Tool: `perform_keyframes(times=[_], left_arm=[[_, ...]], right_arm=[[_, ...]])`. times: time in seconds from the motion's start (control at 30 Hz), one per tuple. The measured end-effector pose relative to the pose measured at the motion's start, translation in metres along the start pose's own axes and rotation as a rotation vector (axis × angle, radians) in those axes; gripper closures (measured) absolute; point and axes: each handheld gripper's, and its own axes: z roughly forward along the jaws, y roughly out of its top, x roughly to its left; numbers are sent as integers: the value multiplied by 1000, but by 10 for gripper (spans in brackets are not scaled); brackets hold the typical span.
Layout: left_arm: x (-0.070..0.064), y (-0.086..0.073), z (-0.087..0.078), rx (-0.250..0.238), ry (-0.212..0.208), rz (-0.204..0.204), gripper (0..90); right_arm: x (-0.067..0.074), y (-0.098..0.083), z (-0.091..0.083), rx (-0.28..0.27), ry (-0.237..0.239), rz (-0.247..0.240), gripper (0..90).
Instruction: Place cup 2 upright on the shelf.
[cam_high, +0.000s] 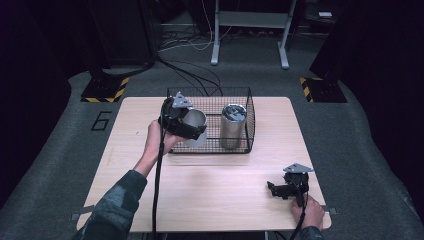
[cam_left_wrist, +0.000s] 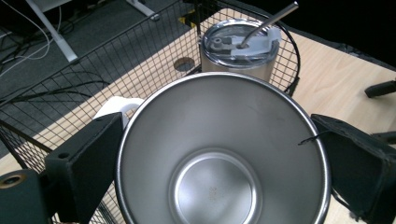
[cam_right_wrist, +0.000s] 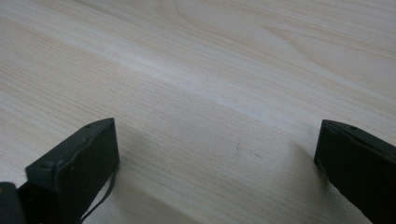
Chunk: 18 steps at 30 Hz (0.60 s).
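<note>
Steel cup (cam_left_wrist: 223, 158), open-mouthed and empty, sat clamped between the jaws of the left gripper (cam_high: 183, 121), one black jaw pressed to each side of its rim. The cup was held at the near left corner of a black wire basket (cam_high: 210, 145), though whether it was inside the mesh or just over its edge could not be told. Beyond the left gripper, at the basket's far end, a lidded steel tumbler (cam_left_wrist: 240, 53) stood upright with a metal straw (cam_left_wrist: 273, 18) slanting from its lid. A white handle-like part (cam_left_wrist: 114, 106) showed just behind the cup. Well apart from the basket, the right gripper (cam_high: 284, 189) rested low on the pale wooden surface (cam_right_wrist: 224, 70) near the person's edge, jaws spread wide with nothing but bare wood between them.
</note>
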Motion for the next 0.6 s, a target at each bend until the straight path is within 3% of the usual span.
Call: perform_keyframes(times=[0.17,0.4,0.53,0.6], left_arm=[[10,5,5,-16,2,9,65],[25,6,12,0,29,3,65],[33,7,14,-31,42,-32,65],[36,7,16,-27,54,-25,65]], right_arm=[[0,0,0,0,0,0,0],[0,0,0,0,0,0,0],[0,0,0,0,0,0,0],[0,0,0,0,0,0,0]])
